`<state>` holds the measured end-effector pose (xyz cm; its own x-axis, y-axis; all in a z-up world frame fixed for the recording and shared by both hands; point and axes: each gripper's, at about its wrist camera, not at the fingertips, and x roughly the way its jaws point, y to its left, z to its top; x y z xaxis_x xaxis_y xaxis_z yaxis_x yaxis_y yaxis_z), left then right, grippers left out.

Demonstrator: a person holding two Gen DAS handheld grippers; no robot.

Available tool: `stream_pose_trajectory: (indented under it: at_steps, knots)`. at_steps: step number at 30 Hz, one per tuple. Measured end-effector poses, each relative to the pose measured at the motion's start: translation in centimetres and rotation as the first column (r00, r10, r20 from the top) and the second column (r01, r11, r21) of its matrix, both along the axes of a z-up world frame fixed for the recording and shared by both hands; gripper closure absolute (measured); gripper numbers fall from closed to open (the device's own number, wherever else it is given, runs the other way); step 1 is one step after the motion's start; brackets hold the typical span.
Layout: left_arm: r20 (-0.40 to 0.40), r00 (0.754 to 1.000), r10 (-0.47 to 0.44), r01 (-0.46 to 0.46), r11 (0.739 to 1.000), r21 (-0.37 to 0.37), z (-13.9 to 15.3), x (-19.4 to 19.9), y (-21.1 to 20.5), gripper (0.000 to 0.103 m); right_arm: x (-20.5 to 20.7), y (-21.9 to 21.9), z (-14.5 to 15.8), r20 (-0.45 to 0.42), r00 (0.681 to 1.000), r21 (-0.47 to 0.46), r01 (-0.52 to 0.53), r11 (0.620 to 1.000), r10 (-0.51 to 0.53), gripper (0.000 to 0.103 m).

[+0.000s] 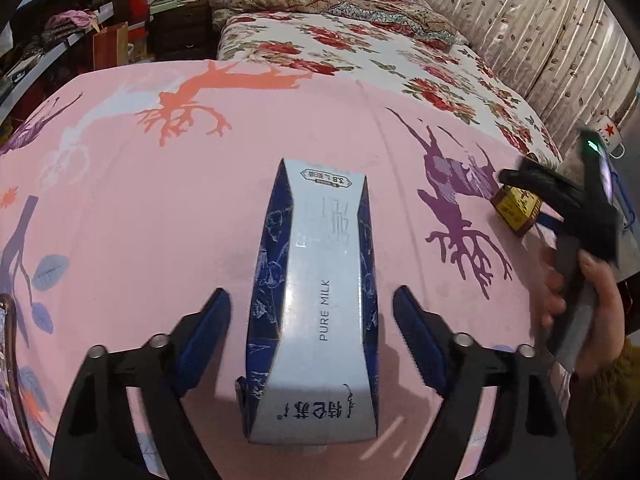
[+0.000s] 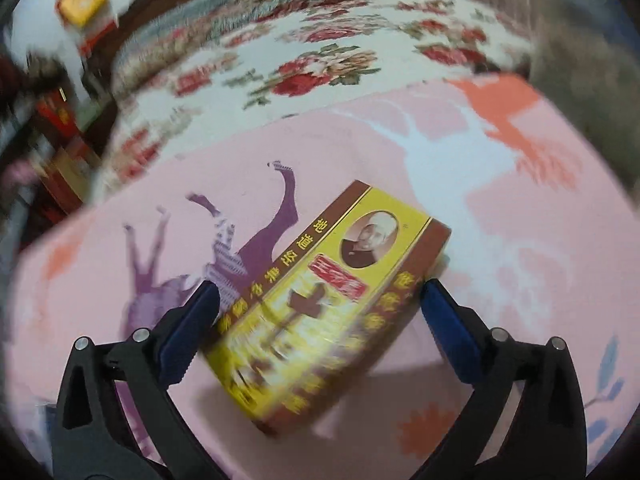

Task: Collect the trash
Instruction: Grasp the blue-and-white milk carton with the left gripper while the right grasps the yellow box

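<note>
A blue and white milk carton (image 1: pixel 316 304) marked PURE MILK lies flat on the pink tablecloth (image 1: pixel 140 208). My left gripper (image 1: pixel 312 300) is open, its blue pads on either side of the carton with a gap on each side. A yellow and brown box (image 2: pixel 320 308) with a portrait lies on the same cloth. My right gripper (image 2: pixel 320 292) is open around it, pads near its two long sides. The right gripper (image 1: pixel 560 196) and the box (image 1: pixel 516 208) also show at the right edge of the left wrist view.
A bed with a floral cover (image 1: pixel 360 52) stands behind the table. A curtain (image 1: pixel 540 32) hangs at the right. Shelves with clutter (image 1: pixel 72 28) are at the left. A white mug with a red star (image 1: pixel 606 132) sits at the far right.
</note>
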<state>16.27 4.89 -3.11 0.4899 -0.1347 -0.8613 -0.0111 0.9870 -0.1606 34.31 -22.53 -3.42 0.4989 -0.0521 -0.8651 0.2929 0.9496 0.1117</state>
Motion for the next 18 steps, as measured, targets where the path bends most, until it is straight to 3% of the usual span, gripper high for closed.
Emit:
stream_pose_trajectory:
  at_steps: [2, 4, 7, 10, 14, 18]
  knots:
    - [0.003, 1.000, 0.000, 0.000, 1.000, 0.003, 0.1, -0.1, 0.1, 0.040, 0.3, 1.2, -0.2, -0.009, 0.999, -0.062, -0.042, 0.997, 0.042, 0.006]
    - [0.010, 1.000, -0.002, 0.002, 1.000, 0.005, 0.1, -0.4, 0.2, 0.048, -0.9, 1.9, 0.1, 0.032, 0.994, -0.059, -0.098, 0.993, 0.100, 0.027]
    - [0.018, 1.000, -0.008, 0.008, 1.000, -0.005, 0.1, -0.8, 0.2, 0.051, -3.5, 2.8, 0.6, 0.051, 0.977, -0.032, -0.207, 0.978, 0.209, 0.036]
    - [0.024, 0.999, -0.026, 0.026, 1.000, -0.006, 0.1, -1.5, -0.2, 0.051, -7.3, 4.1, 0.9, 0.066, 0.953, -0.013, -0.297, 0.955, 0.297, 0.038]
    - [0.020, 0.997, -0.071, 0.071, 0.997, -0.006, 0.1, -3.3, -1.1, 0.051, -15.4, 6.1, 1.4, 0.102, 0.910, 0.004, -0.405, 0.914, 0.402, 0.038]
    - [0.013, 0.993, -0.115, 0.116, 0.993, -0.012, 0.0, -5.9, -2.0, 0.051, -22.7, 7.5, 2.0, 0.132, 0.890, 0.029, -0.444, 0.895, 0.437, 0.038]
